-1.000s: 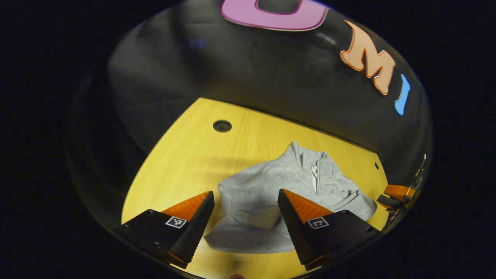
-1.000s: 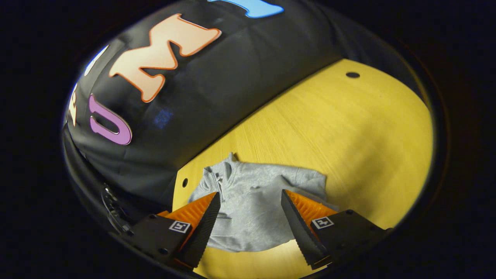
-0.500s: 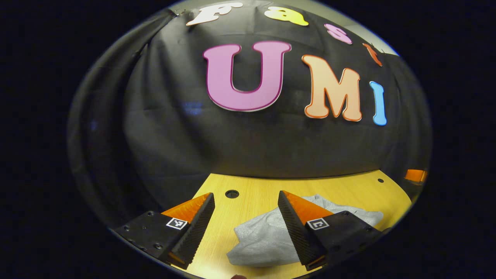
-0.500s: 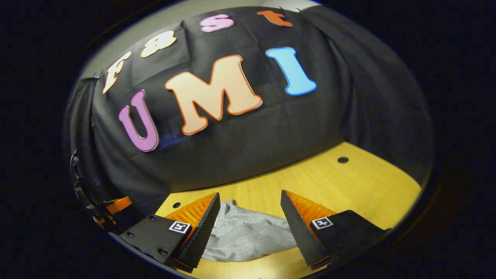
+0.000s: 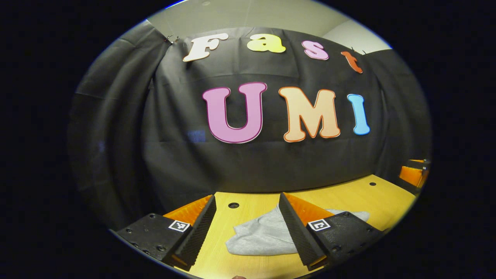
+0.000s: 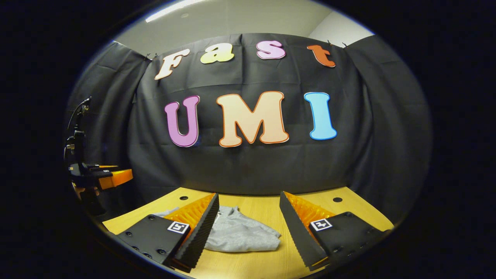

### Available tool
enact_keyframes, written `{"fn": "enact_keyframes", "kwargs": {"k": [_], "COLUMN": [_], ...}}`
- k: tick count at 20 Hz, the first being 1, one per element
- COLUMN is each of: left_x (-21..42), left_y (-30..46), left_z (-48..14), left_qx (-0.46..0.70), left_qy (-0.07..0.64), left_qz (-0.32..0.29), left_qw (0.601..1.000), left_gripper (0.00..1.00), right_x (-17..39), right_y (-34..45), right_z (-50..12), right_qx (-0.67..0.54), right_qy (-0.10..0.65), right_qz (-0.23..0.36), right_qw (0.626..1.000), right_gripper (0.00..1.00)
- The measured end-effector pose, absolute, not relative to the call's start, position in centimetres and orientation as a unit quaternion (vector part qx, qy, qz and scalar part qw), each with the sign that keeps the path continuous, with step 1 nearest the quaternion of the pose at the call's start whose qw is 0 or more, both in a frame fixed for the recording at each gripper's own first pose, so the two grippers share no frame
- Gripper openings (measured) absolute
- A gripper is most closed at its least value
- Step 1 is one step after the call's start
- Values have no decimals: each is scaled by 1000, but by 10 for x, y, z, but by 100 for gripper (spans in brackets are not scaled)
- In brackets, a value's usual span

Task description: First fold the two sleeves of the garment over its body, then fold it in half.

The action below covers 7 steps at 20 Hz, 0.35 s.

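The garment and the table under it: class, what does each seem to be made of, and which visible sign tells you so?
The garment looks like soft grey knit cloth, perhaps sweatshirt fleece: matte, heathered, slumping in rounded folds. The table looks like light wood or a wood-look laminate: fine straight grain, smooth with a faint sheen, round holes through it. Which of the two cannot be told.

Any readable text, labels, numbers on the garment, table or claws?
Garment: none readable; plain grey, no print or tag legible.
Table: none.
Left claw: no words; one square marker on each finger, a black-and-white pattern, not text.
Right claw: the same, patterned squares, no words or numbers.
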<state>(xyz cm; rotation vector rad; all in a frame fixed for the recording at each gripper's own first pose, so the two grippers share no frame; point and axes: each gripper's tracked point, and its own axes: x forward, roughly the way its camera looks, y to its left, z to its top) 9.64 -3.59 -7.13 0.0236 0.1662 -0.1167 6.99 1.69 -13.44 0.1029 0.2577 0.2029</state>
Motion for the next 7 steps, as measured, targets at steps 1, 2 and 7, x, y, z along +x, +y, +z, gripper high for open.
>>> {"fn": "enact_keyframes", "kwargs": {"k": [1,2,7], "left_x": [93,89,75], "left_y": [-38,-40,-46], "left_z": [-69,-69,-62], "left_qx": [18,27,22], "left_qy": [81,83,86], "left_qz": [-61,-66,-70], "left_qw": [995,994,994], "left_gripper": [94,94,95], "right_x": [64,60,48], "right_y": [19,19,16], "right_z": [-128,-123,-110], "right_qx": [48,44,32], "right_qy": [121,114,101], "right_qz": [106,109,117], "right_qw": [986,987,987], "right_gripper": [97,97,97]}}
